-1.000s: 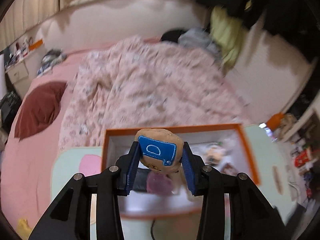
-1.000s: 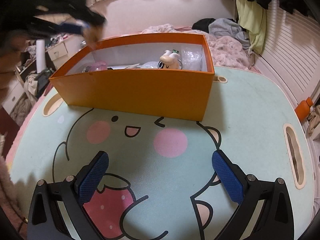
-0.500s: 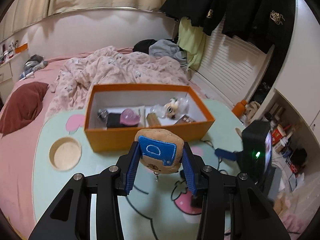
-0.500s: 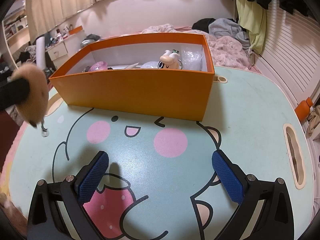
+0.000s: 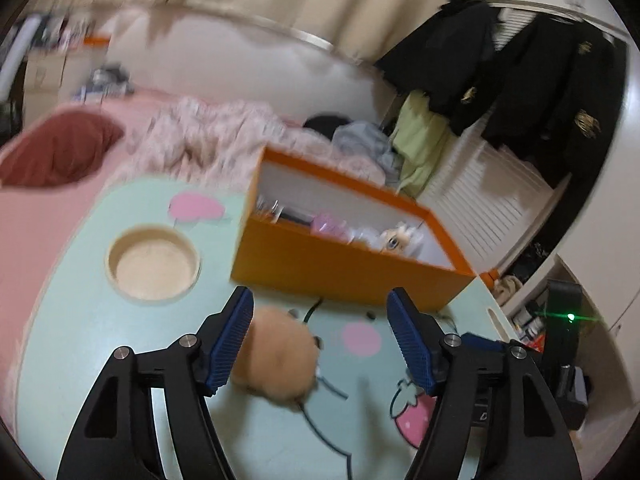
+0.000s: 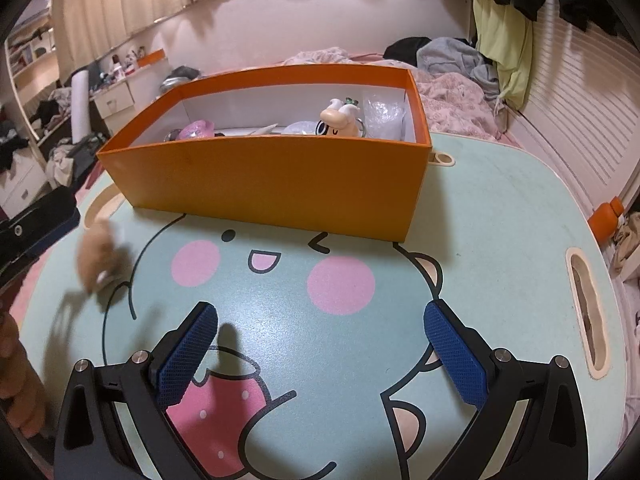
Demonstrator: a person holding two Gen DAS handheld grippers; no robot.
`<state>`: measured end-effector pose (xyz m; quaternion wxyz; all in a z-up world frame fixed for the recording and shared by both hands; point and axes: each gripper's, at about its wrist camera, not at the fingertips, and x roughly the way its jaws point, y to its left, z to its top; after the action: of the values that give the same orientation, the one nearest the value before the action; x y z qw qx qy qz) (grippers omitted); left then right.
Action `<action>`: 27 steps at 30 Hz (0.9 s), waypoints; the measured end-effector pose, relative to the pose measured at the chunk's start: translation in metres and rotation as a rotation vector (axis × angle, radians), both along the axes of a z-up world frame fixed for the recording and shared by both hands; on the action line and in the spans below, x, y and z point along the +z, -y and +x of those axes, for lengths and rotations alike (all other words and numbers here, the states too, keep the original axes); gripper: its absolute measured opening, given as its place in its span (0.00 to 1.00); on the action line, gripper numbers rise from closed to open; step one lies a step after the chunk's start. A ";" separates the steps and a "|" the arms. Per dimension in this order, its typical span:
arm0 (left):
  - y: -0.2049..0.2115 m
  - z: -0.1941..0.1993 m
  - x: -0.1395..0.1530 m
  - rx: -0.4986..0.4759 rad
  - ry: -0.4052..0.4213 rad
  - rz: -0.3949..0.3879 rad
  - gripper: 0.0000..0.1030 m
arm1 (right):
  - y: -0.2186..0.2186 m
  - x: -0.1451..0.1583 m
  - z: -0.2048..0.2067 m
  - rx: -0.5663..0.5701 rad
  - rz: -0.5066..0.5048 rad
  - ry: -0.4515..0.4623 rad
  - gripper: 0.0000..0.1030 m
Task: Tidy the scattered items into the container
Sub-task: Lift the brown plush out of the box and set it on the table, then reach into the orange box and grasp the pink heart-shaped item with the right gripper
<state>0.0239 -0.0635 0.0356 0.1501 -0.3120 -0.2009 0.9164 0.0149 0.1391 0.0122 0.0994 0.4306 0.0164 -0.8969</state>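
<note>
Mid-tidy, to judge by the layout: one small tan, fuzzy, rounded plush toy (image 5: 276,354) out on the mint-green cartoon-printed tabletop (image 6: 500,248), short of the orange rectangular cardboard box (image 6: 276,184) and near its left end, blurred in both views, so unclear whether settled on the surface or just above it. Left gripper (image 5: 320,340) above it with blue-padded fingers spread wide, the toy beside the left pad (image 5: 230,340) but clamped by neither. Right gripper (image 6: 320,356) low over the table's printed face, fingers likewise wide and empty, well apart from the toy. Inside the box already: a pink translucent piece (image 6: 196,130), a white cartoon figurine (image 6: 340,120), a clear crinkled plastic bag (image 6: 384,116). Next move, probably: centring the left fingers around the plush, closing gently, lifting over the near orange wall, releasing inside. Soft, light and squashy by the look of it, likely forgiving of a loose grip, though prone to rolling.
</note>
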 end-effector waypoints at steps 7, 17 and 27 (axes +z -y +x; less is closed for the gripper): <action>0.012 0.006 -0.005 -0.029 -0.033 0.082 0.68 | 0.000 0.000 0.000 0.010 0.017 -0.004 1.00; 0.011 0.006 -0.007 -0.029 -0.006 0.067 0.68 | 0.003 0.030 0.009 0.046 -0.078 -0.040 1.00; 0.034 0.005 -0.013 0.035 -0.001 0.167 0.68 | 0.043 0.115 -0.079 0.183 -0.183 0.046 0.94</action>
<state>0.0286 -0.0974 0.0227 0.1598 -0.2945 -0.2820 0.8990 -0.0640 0.0959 0.1277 0.2201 0.4368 -0.0284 -0.8718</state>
